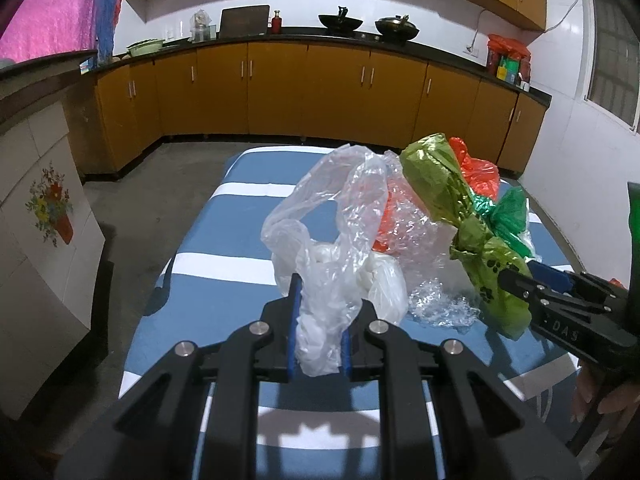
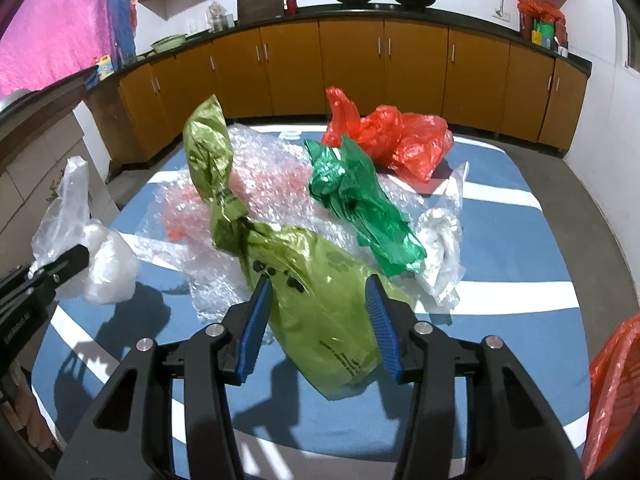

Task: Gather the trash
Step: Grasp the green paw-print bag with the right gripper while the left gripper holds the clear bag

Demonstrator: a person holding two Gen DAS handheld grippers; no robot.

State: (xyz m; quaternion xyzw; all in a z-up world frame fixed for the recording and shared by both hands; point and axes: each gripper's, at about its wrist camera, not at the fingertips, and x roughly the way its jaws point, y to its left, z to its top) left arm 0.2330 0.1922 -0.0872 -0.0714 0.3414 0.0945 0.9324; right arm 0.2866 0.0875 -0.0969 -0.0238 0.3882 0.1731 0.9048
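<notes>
My left gripper (image 1: 320, 312) is shut on a clear white plastic bag (image 1: 332, 240) and holds it over the blue-and-white striped table (image 1: 224, 280); the bag also shows in the right wrist view (image 2: 96, 256). My right gripper (image 2: 320, 312) is open, its blue pads on either side of an olive-green bag (image 2: 320, 300) with paw prints; this bag shows in the left wrist view (image 1: 460, 216) too. Behind lie bubble wrap (image 2: 264, 168), a dark green bag (image 2: 360, 200), a red bag (image 2: 392, 140) and a knotted clear bag (image 2: 440, 248).
A red mesh bag (image 2: 612, 392) hangs at the right edge. Brown kitchen cabinets (image 1: 280, 88) with a dark counter run behind the table. A white cabinet with a flower picture (image 1: 44, 208) stands at the left. Grey floor surrounds the table.
</notes>
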